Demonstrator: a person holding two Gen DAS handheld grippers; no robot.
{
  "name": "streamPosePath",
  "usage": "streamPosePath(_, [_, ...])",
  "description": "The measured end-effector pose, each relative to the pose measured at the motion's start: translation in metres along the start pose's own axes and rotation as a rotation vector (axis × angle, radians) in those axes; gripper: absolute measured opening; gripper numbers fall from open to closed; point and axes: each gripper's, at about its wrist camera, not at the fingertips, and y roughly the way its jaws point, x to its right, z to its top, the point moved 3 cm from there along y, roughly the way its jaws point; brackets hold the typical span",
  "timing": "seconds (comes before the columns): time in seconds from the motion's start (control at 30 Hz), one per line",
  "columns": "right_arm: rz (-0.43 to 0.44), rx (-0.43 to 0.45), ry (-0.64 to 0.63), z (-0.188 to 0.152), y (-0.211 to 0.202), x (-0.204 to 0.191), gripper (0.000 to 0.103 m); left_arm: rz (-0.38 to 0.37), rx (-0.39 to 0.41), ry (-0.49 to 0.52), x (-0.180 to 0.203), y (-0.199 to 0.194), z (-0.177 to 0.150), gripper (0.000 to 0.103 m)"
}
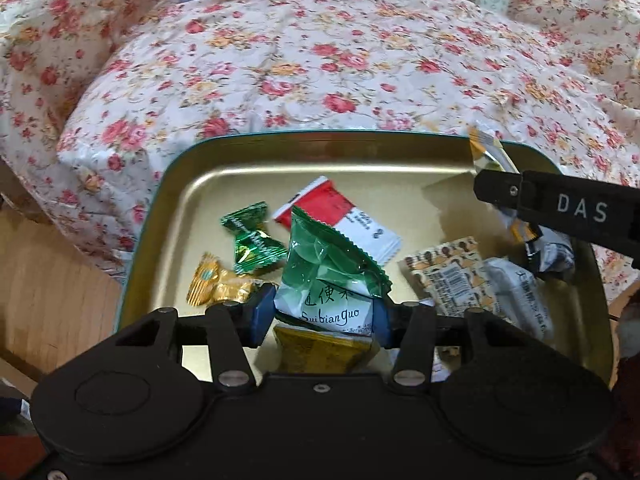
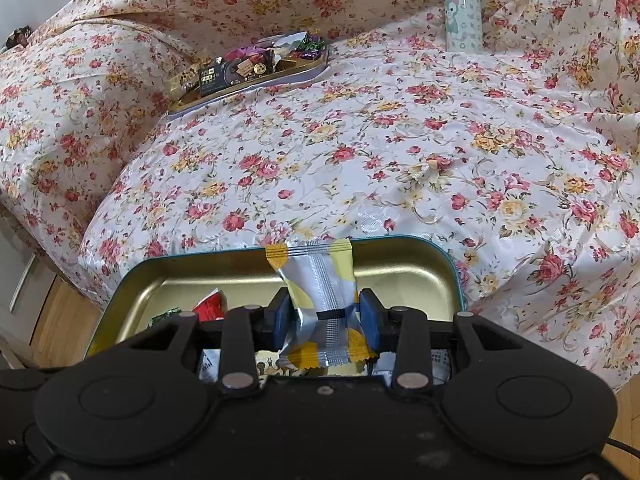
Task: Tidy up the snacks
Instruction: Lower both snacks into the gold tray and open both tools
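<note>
Both tongs are busy over the gold tin (image 1: 200, 184) sitting at the near edge of the flowery bed (image 1: 320, 68). Left tongs (image 1: 323, 316) are clamped on a green and white pouch (image 1: 332, 276) marked "Suibianguo", held just above the tin floor with a yellow packet (image 1: 320, 350) under it. Right tongs (image 2: 326, 320) are squeezed shut on a silver and yellow sachet (image 2: 320, 280) standing upright between the pads, its top edge poking up past the tin's far rim. Loose in the tin: a green candy (image 1: 252, 238), a gold candy (image 1: 218, 284) just beside it, a red and white packet (image 1: 340, 216) partly behind the pouch, and a patterned packet (image 1: 448, 272) with a barcode over on the right. Further back on the bed there's a second tray (image 2: 248, 80) heaped with sweets, and a pale cartoon bottle (image 2: 462, 16) standing well apart from it.
</note>
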Motion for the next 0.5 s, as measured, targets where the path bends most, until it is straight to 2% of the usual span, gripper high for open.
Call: streamPosePath(0.5, [-0.005, -0.025, -0.029, -0.0052, 0.0063, -0.0054, 0.039, 0.031, 0.048, 0.003, 0.0016, -0.0104, 0.0038, 0.056])
